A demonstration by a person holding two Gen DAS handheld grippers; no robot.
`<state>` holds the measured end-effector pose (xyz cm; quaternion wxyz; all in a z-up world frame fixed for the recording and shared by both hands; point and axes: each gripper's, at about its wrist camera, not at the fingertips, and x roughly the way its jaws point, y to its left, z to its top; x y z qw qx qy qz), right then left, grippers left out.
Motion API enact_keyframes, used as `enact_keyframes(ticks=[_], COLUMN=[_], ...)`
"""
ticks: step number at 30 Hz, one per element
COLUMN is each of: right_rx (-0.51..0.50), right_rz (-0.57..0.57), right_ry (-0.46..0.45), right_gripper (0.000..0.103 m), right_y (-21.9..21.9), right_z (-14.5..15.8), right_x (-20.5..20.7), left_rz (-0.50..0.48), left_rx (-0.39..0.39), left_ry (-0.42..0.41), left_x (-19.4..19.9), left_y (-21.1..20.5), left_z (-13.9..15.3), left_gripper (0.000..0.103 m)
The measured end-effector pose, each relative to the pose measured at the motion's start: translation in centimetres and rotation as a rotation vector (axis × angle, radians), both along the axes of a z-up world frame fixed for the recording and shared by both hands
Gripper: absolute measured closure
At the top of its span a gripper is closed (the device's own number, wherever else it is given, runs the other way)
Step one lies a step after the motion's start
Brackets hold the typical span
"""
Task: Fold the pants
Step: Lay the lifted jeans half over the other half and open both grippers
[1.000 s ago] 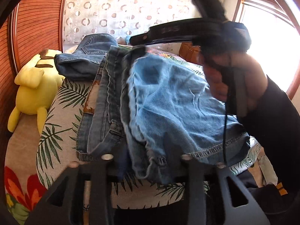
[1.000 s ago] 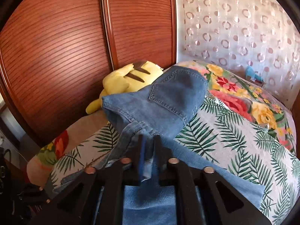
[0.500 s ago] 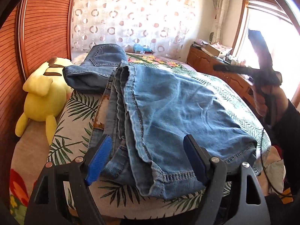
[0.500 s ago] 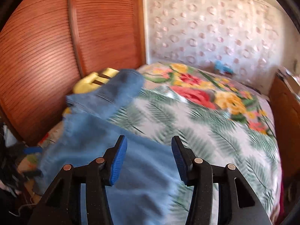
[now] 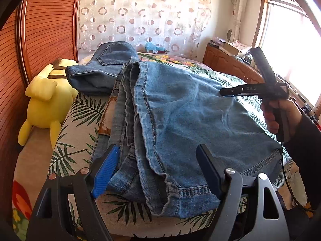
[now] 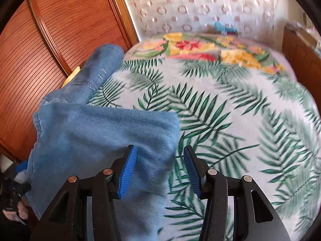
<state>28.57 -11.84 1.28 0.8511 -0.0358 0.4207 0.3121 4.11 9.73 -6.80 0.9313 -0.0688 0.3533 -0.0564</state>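
Both tongs, left gripper (image 5: 156,170) and right gripper (image 6: 158,172), hang spread and empty above the folded jeans (image 5: 180,120), apparently released so the fold settles flat.

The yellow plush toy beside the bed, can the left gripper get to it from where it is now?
Probably yes. The left gripper is open and holds nothing, and the yellow plush toy lies uncovered off the folded jeans, forward and to its left. Only bare bedspread lies between, though the distance is hard to judge.
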Motion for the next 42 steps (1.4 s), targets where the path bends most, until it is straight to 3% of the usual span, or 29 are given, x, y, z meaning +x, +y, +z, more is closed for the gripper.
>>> enact_keyframes(ticks=[7, 9, 10, 16, 19, 22, 26, 28, 33, 42], right_rx=[0.025, 0.028, 0.025, 0.136, 0.058, 0.005, -0.017, -0.026, -0.034, -0.019], right_rz=[-0.002, -0.004, -0.001, 0.0, 0.007, 0.004, 0.018, 0.022, 0.025, 0.002], right_ry=[0.034, 0.025, 0.012, -0.166, -0.185, -0.172, -0.177, -0.187, -0.207, -0.16], right_gripper=[0.052, 0.074, 0.092, 0.095, 0.095, 0.085, 0.058, 0.053, 0.051, 0.05], right_y=[1.0, 1.4, 1.7, 1.2, 1.8, 1.5, 0.4, -0.2, -2.3, -5.4], right_z=[0.4, 0.6, 0.7, 3.6, 3.4, 2.6, 1.9, 2.0, 1.9, 0.7], right_x=[1.1, 1.4, 1.5, -0.4, -1.1, -1.4, -3.0, -4.2, -8.8, -15.6], left_rz=[-0.003, -0.003, -0.002, 0.003, 0.003, 0.0, -0.003, -0.002, -0.007, -0.052], left_rx=[0.005, 0.005, 0.004, 0.001, 0.0, 0.001, 0.011, 0.011, 0.018, 0.024], left_ry=[0.004, 0.004, 0.004, 0.006, 0.001, -0.002, -0.011, -0.019, -0.042, -0.089], left_x=[-0.1, -0.1, -0.1, -0.2, -0.1, -0.1, -0.3, -0.4, -0.8, -1.2], left_y=[0.0, 0.0, 0.1, 0.2, 0.2, 0.0, -0.3, -0.3, -0.8, -3.1], left_z=[-0.2, -0.2, -0.2, -0.3, -0.2, 0.0, 0.3, 0.5, 1.2, 2.8], left_gripper=[0.023, 0.023, 0.023, 0.023, 0.023, 0.023, 0.023, 0.023, 0.023, 0.023])
